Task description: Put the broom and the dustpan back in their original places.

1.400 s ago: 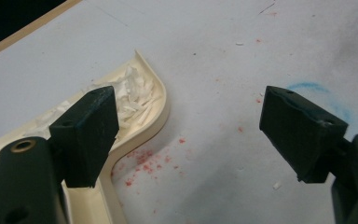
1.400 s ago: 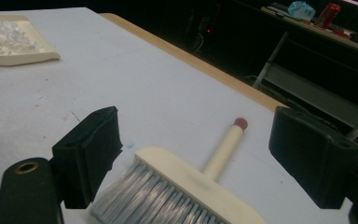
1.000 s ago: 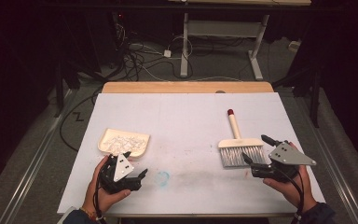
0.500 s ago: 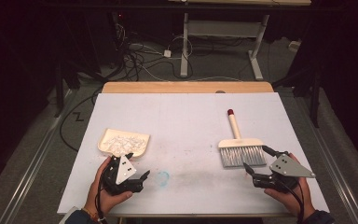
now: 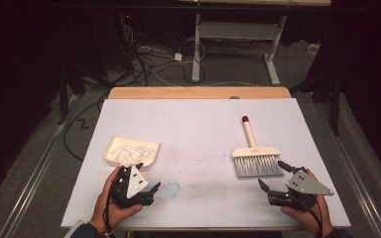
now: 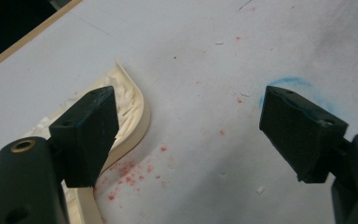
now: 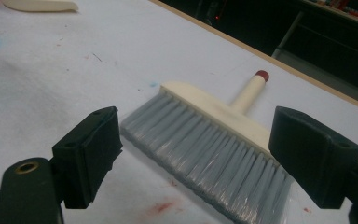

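A cream dustpan (image 5: 131, 151) holding white scraps lies at the left of the white table top (image 5: 198, 124). My left gripper (image 5: 149, 176) sits just in front of it, open and empty. In the left gripper view the dustpan's rim (image 6: 142, 112) curves past the left jaw of that gripper (image 6: 189, 100). A brush (image 5: 255, 158) with grey bristles and a red-tipped cream handle lies at the right. My right gripper (image 5: 270, 173) rests open just short of the bristles. In the right gripper view the brush (image 7: 205, 140) lies across the gap of my open right gripper (image 7: 193, 116).
A faint blue smudge (image 5: 172, 187) marks the table between the two grippers, and red specks (image 6: 130, 175) dot the surface near the dustpan. The table's wooden far edge (image 5: 198, 92) borders a dark floor with cables and a desk frame (image 5: 238, 44).
My right gripper has drawn back from the brush toward the table's front edge. The left gripper, dustpan and brush have hardly moved.
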### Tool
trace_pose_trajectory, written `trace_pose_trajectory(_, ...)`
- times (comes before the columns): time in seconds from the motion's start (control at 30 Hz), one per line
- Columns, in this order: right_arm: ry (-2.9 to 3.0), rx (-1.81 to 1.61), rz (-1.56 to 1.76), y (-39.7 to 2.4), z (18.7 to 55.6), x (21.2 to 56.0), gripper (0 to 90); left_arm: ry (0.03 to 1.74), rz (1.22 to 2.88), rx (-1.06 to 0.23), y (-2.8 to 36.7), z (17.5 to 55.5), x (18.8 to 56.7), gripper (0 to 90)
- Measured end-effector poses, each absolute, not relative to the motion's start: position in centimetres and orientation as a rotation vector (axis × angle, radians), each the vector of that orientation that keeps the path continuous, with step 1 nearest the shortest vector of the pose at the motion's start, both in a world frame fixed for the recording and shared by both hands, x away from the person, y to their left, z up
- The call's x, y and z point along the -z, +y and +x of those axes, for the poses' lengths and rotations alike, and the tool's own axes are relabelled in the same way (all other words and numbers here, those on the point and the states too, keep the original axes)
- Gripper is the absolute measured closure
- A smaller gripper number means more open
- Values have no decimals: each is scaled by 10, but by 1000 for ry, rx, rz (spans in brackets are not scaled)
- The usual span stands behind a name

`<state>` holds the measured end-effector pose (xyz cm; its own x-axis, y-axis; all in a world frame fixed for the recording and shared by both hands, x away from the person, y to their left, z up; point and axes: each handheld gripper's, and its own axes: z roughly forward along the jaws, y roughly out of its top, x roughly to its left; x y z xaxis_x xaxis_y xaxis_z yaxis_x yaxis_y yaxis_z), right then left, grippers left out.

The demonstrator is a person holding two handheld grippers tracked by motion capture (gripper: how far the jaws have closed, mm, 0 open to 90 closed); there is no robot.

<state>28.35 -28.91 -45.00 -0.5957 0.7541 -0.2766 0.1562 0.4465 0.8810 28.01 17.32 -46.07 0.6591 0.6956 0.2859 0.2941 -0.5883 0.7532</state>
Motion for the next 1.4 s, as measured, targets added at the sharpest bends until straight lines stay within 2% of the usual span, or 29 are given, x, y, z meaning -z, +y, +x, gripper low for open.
trace_pose_trajectory(1.4, 2022, -1104, 745, -291, 278, 450, 177, 726, 2248, -722, 160, 291, 468, 187)
